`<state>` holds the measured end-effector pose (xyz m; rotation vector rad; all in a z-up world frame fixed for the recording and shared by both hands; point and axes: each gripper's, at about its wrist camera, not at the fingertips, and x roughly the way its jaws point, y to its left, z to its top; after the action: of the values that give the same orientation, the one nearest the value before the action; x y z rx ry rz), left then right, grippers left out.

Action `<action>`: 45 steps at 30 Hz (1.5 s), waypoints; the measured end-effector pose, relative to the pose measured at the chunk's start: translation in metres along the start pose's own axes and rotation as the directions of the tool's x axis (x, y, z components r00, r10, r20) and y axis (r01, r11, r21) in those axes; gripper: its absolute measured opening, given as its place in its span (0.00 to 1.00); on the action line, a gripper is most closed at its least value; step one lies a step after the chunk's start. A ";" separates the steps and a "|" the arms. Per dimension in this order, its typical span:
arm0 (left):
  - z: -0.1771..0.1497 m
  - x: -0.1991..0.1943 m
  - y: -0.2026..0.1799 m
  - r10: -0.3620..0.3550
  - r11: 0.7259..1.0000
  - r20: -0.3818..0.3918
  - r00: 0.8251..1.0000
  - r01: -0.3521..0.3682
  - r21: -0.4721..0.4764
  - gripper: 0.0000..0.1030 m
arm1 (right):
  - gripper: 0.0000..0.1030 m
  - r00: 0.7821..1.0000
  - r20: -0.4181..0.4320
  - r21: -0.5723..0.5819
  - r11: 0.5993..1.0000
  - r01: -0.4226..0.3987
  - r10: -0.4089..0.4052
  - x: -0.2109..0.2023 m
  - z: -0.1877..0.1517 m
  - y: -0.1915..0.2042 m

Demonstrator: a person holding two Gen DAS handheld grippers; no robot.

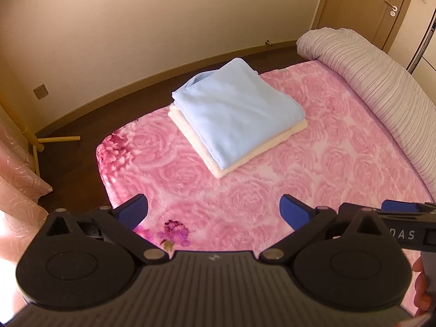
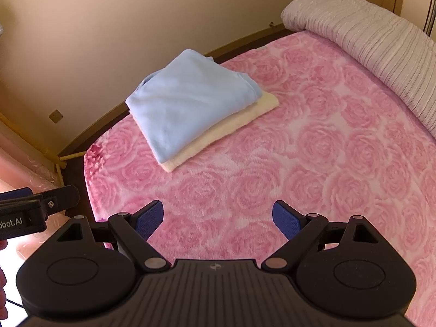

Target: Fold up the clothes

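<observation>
A folded light-blue garment lies on top of a folded cream garment on the pink rose-patterned bed. The stack also shows in the right wrist view, blue over cream. My left gripper is open and empty, held above the bed well short of the stack. My right gripper is open and empty, also short of the stack. The right gripper's side shows at the right edge of the left wrist view; the left gripper's side shows at the left edge of the right wrist view.
A rolled grey striped duvet lies along the bed's right side. The bed's near-left corner and edge drop to a dark wood floor. A pink curtain and a wooden stand are at left; a door is far right.
</observation>
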<state>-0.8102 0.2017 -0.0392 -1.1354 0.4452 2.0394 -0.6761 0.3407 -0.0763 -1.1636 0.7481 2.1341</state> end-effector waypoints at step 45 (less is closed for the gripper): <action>0.036 0.062 0.014 0.012 1.000 -0.039 0.999 -0.011 0.023 0.99 | 0.87 0.996 -0.083 0.020 1.000 0.014 -0.012 0.059 0.048 0.008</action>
<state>-0.8617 0.2412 -0.0717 -1.1636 0.4940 2.0200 -0.7331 0.3827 -0.1039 -1.2492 0.7955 2.0730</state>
